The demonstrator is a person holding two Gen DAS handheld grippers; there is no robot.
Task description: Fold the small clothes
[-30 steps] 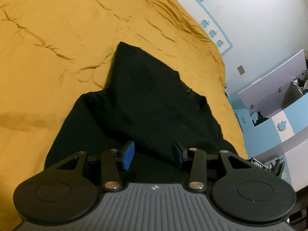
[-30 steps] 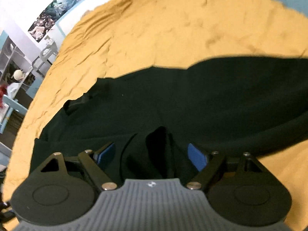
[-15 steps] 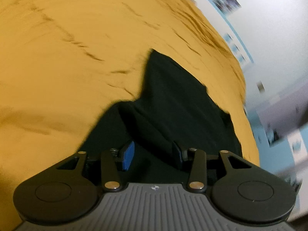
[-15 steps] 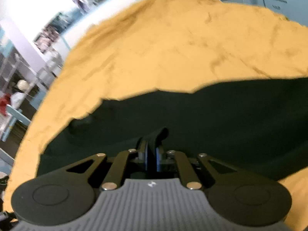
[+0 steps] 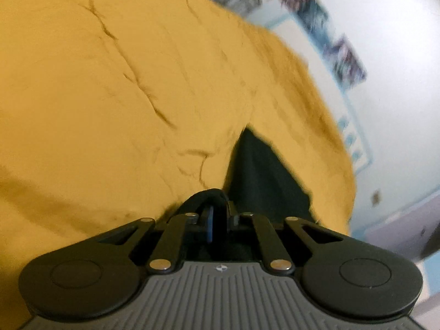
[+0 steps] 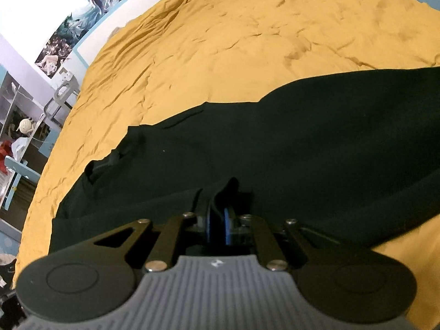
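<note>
The left gripper (image 5: 218, 216) has its jaws nearly together, pinching a raised fold at the edge of the black garment (image 5: 264, 176). From there the garment runs away as a narrow dark wedge over the mustard-yellow bedspread (image 5: 110, 96). The right gripper (image 6: 218, 220) is likewise clamped narrow on a bunched ridge of the same garment (image 6: 302, 143), which spreads broadly across the near part of the bedspread (image 6: 247, 41). Beyond the bedspread's far edge, posters (image 6: 74, 27) hang on the wall.
</note>
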